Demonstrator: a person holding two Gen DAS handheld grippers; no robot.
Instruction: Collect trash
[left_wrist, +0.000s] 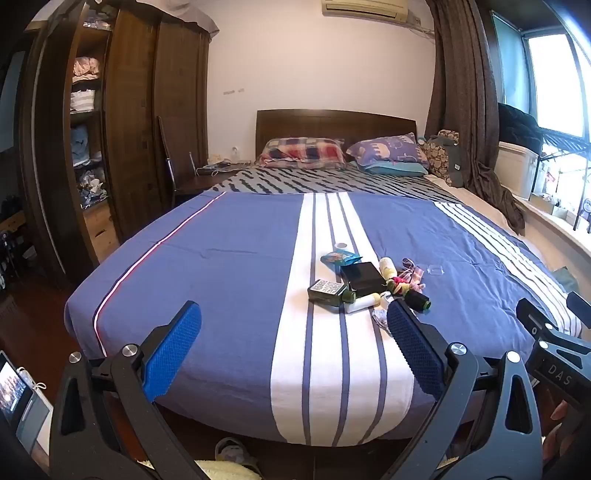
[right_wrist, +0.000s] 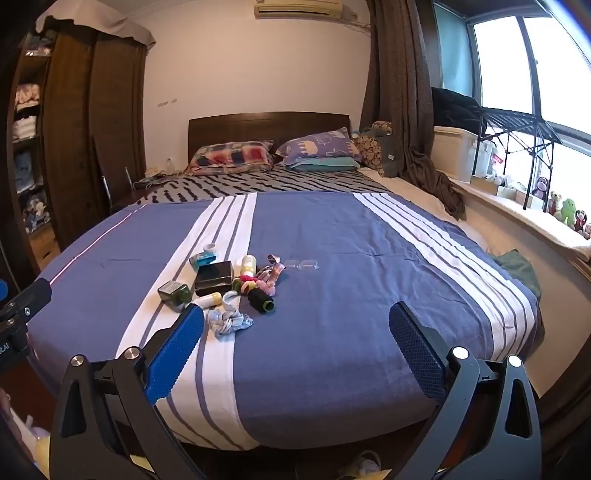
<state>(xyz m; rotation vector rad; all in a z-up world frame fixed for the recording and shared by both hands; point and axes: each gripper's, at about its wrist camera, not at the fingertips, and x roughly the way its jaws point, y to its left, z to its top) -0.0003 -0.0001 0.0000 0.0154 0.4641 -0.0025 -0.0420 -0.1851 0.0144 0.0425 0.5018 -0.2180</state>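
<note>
A pile of small items lies on the blue and white striped bedspread (left_wrist: 229, 266) near the foot of the bed. It holds a black box (left_wrist: 364, 276) (right_wrist: 214, 276), a teal snack wrapper (left_wrist: 339, 258) (right_wrist: 202, 258), a green bottle (left_wrist: 328, 291) (right_wrist: 175, 291), a black thread spool (left_wrist: 417, 298) (right_wrist: 260, 300), colourful hair ties (right_wrist: 255, 282), a crumpled white tissue (right_wrist: 228, 320) and a clear plastic lid (right_wrist: 304, 264). My left gripper (left_wrist: 293, 325) is open and empty, short of the pile. My right gripper (right_wrist: 297, 328) is open and empty, in front of the pile.
A dark wooden wardrobe (left_wrist: 122, 122) with open shelves stands on the left. Pillows (left_wrist: 303, 153) and a headboard are at the far end. A window sill (right_wrist: 517, 206) with toys, a white bin and a curtain runs along the right. Slippers (left_wrist: 229, 452) lie on the floor below.
</note>
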